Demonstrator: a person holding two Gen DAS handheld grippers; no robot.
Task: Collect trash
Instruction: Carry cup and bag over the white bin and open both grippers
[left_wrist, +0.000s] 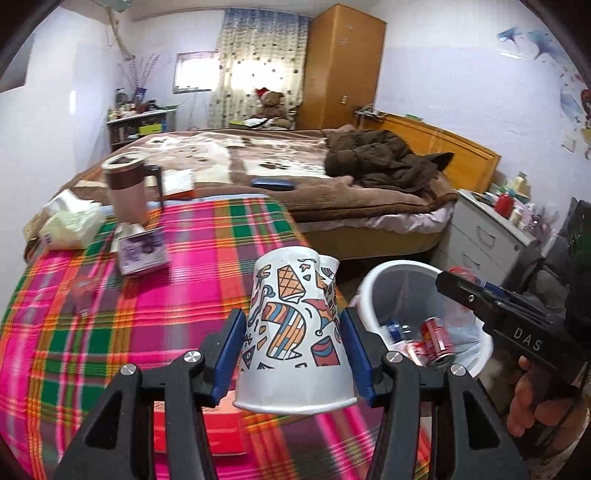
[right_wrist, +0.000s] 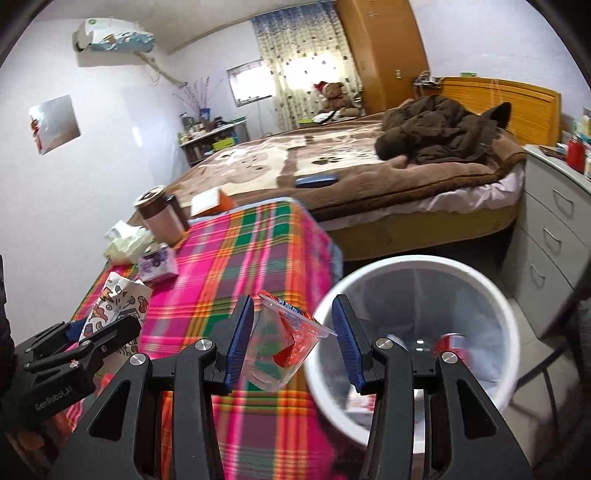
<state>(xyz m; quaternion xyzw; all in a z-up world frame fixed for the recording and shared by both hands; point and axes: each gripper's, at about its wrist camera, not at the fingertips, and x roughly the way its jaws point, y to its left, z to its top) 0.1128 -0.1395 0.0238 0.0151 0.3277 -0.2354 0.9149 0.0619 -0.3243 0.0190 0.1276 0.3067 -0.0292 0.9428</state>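
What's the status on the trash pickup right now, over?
Left gripper shut on paper cup. Right gripper shut on clear plastic cup. White trash bin beside table, cans inside. Nothing in the way.

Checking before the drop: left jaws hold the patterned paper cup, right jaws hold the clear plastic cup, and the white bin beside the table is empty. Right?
Not quite: the white bin is not empty. The left wrist view shows drink cans lying in it. The rest stands: the left gripper holds the patterned paper cup, the right gripper the clear plastic cup.
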